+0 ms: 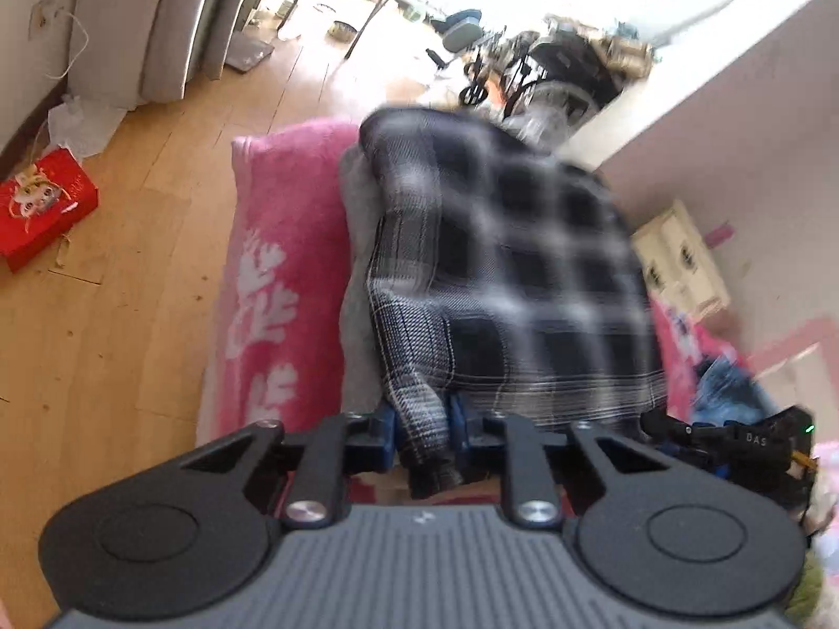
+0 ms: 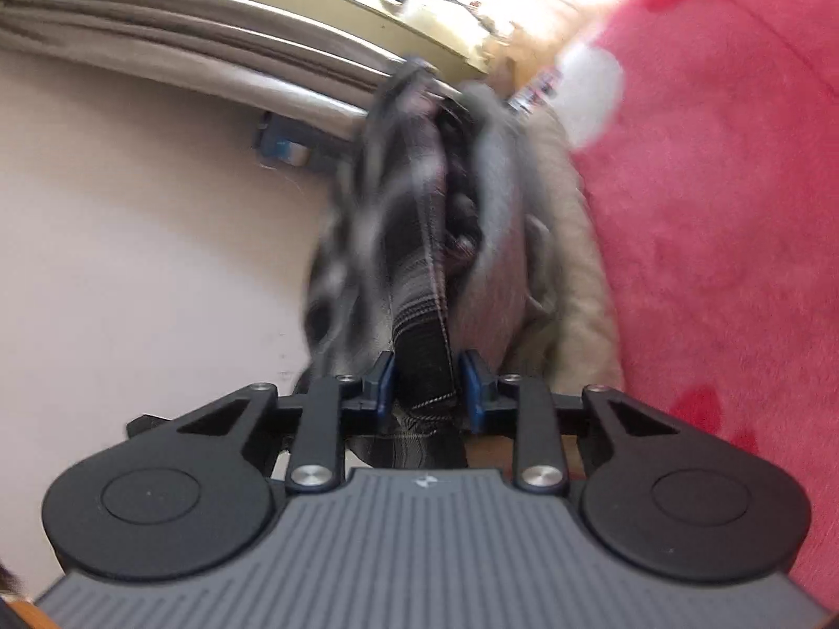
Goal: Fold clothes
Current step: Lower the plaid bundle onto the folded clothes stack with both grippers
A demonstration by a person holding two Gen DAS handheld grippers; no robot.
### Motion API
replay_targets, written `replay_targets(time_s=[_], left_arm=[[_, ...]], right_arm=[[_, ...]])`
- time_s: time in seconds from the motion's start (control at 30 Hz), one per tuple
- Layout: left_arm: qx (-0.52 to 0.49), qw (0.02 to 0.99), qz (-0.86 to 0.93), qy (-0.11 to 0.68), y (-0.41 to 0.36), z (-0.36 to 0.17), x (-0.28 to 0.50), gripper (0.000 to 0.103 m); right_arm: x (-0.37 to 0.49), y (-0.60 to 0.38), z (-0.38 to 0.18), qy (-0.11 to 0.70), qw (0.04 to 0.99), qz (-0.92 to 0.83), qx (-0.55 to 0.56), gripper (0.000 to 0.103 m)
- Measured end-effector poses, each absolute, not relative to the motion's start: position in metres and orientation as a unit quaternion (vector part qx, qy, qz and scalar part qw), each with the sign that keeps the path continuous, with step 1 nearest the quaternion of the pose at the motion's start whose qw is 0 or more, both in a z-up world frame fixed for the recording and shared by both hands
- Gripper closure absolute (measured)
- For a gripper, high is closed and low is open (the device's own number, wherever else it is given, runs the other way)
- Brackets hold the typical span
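Observation:
A black-and-white plaid garment (image 1: 503, 262) stretches over a grey cloth (image 1: 356, 241) on the pink blanket (image 1: 272, 241). My left gripper (image 1: 423, 432) is shut on a bunched edge of the plaid garment, which fills the gap between the blue pads. In the right wrist view the same plaid garment (image 2: 419, 314) hangs blurred ahead, with grey cloth (image 2: 498, 241) beside it. There my right gripper (image 2: 427, 393) is shut on a dark hemmed edge of the garment. The right gripper's black body (image 1: 734, 445) shows at the lower right of the left wrist view.
A wooden floor (image 1: 105, 314) lies left of the bed, with a red gift bag (image 1: 42, 209) and white crumpled paper (image 1: 84, 126) on it. A cream box (image 1: 681, 262) stands by the wall at right. Beige cloth (image 2: 577, 283) and the red-pink blanket (image 2: 723, 209) fill the right wrist view's right side.

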State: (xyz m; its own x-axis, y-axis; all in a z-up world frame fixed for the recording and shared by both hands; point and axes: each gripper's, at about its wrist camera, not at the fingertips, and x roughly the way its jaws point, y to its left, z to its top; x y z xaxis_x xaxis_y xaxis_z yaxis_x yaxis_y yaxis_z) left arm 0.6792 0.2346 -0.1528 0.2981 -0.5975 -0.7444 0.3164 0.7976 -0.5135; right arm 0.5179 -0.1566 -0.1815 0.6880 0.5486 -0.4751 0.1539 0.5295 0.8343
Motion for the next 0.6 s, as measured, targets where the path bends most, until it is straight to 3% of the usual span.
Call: replay_targets(time_s=[0.1,0.2,0.4,0.53,0.6], left_arm=[[-0.110,0.801,-0.279,0.518,0.232,-0.146,0.671,0.064],[-0.086,0.828,-0.267,0.486,0.240,-0.119,0.657,0.059],[-0.079,0.879,-0.275,0.381,0.221,-0.074,0.635,0.055],[-0.035,0.868,-0.296,0.397,0.169,-0.102,0.632,0.054],[-0.024,0.868,-0.288,0.404,0.156,-0.122,0.626,0.054]], right_arm=[[0.518,-0.143,-0.183,0.410,0.823,0.101,0.379,0.063],[0.509,-0.141,-0.149,0.402,0.863,0.100,0.289,0.064],[0.505,-0.131,-0.068,0.287,0.945,0.097,0.126,0.065],[0.534,-0.112,-0.075,0.236,0.962,0.107,0.087,0.066],[0.547,-0.111,-0.111,0.268,0.952,0.112,0.095,0.066]])
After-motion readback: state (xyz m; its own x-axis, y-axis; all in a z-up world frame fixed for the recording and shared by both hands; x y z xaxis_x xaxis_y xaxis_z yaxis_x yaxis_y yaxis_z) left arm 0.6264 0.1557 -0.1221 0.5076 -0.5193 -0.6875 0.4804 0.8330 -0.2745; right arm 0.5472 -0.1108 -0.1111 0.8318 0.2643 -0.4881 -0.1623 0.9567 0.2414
